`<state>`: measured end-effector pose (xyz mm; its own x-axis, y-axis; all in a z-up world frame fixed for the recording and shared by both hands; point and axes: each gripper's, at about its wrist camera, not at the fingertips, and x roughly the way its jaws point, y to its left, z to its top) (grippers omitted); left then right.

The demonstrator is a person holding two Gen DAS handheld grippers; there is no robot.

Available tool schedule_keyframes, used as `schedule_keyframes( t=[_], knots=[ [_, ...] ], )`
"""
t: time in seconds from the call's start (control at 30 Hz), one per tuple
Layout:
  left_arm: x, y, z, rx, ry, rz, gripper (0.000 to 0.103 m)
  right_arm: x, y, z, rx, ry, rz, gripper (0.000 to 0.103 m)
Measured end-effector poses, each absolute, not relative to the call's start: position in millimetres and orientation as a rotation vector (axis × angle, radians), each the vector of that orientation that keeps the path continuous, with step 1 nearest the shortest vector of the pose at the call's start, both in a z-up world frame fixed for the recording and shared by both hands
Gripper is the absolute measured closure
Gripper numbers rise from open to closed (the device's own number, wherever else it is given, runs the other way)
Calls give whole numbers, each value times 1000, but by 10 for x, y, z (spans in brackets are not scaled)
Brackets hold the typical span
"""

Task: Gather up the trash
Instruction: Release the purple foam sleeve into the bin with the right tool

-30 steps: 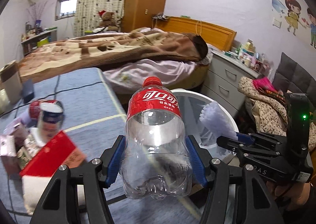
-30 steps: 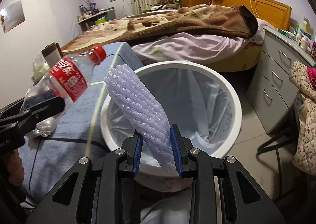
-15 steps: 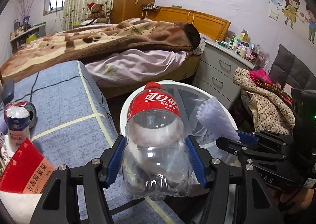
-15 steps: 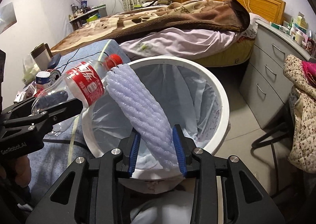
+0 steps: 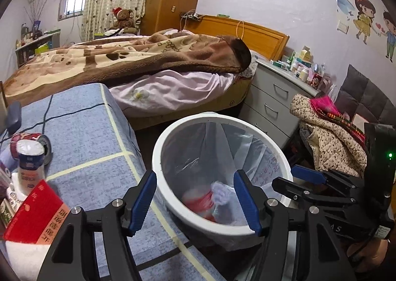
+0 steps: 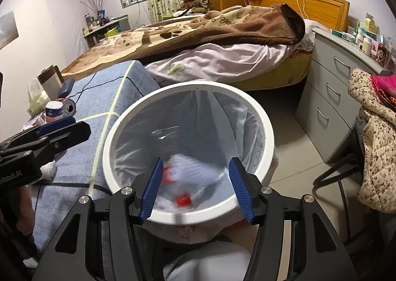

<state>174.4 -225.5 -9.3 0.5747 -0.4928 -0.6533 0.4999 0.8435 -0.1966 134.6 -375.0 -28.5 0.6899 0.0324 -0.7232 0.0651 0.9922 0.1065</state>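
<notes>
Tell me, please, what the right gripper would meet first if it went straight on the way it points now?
Probably the foam sleeve lying inside the white bin; the right gripper is open above it, though depth is unclear.

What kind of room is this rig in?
A lived-in home bedroom: a bed with a brown blanket, a grey chest of drawers, and a teddy bear by the curtained window.
</notes>
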Motion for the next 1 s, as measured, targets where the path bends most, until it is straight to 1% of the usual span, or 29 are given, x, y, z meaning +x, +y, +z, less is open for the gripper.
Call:
schedule_keyframes(
  t=[0.33, 1.0],
  knots=[
    [1474, -1886, 11, -14, 766, -513, 39, 1290, -3421, -213, 98, 798, 102, 46],
    [781, -689, 40, -93, 722, -241, 39, 1079, -2679, -82, -14, 766, 331, 46]
  ],
)
